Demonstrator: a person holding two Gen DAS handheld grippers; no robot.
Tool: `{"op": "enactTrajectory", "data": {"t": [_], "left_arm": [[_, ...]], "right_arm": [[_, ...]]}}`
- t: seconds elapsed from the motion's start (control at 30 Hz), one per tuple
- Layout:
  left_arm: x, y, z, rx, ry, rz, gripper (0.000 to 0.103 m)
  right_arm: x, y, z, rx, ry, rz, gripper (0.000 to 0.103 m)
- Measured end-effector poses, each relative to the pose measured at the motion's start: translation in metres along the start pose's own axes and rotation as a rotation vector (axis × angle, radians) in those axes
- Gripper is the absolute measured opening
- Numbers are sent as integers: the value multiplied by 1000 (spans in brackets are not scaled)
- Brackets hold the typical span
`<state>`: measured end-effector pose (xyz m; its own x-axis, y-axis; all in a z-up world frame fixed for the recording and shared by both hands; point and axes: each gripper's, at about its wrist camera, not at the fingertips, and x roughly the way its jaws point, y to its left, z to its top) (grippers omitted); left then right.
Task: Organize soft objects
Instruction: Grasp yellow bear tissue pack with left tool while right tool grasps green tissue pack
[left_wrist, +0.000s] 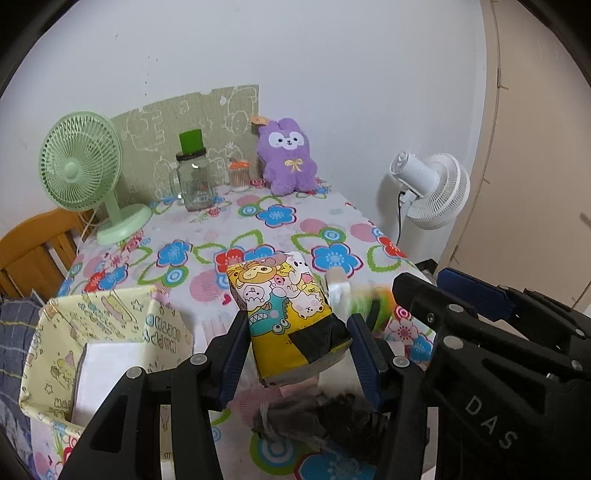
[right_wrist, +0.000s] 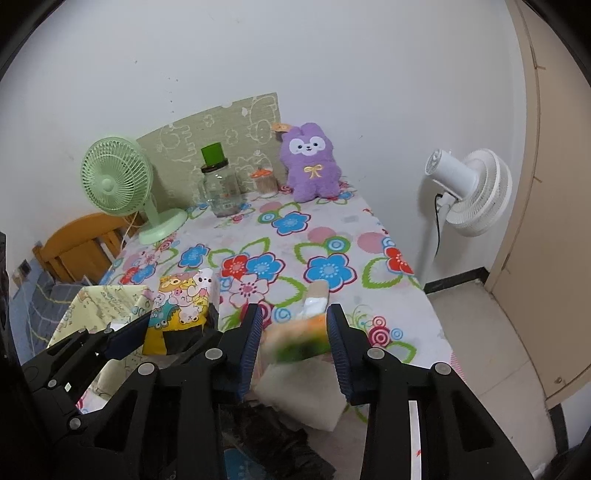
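Table (right_wrist: 332, 225): floral cloth, right edge dropping to bare tiled floor; the middle stretch lies open.

Back row by the wall: green desk fan (left_wrist: 79, 168), glass jar (left_wrist: 194, 181), purple plush rabbit (left_wrist: 288, 162). White standing fan (right_wrist: 469, 192) off the right edge.

Fabric bin (left_wrist: 48, 354): pale yellow, soft-walled, at the near left corner, a white block inside.

Tissue pack (left_wrist: 291, 314): glossy cartoon-print wrapper, squarish, raised above the cloth. Left gripper (left_wrist: 295, 350) pinches its lower end between both blue pads.

Orange-green item (right_wrist: 299, 338): blurred, soft-looking, between the right gripper (right_wrist: 295, 347) fingers; whether they grip it, cannot tell. A white block sits just below it.

Dark furry item (left_wrist: 314, 417): near edge.
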<state>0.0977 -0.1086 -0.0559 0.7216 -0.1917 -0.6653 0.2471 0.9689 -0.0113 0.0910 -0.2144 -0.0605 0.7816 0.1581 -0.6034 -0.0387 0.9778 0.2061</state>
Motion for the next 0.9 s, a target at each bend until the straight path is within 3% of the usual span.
{"op": "enactTrajectory", "data": {"t": [0.17, 0.27, 0.33, 0.47, 0.9], "left_arm": [[-1, 8, -8, -23, 10, -6, 54], [4, 10, -10, -30, 23, -9, 54], [6, 10, -11, -33, 28, -12, 55], [14, 10, -12, -36, 40, -10, 54], [59, 2, -5, -29, 92, -16, 55]], "right_arm": [[-2, 3, -6, -19, 3, -8, 41], [1, 4, -8, -25, 12, -10, 46], [2, 5, -9, -26, 15, -12, 62], [7, 5, -10, -37, 12, -14, 74], [55, -20, -6, -6, 86, -38, 75]]}}
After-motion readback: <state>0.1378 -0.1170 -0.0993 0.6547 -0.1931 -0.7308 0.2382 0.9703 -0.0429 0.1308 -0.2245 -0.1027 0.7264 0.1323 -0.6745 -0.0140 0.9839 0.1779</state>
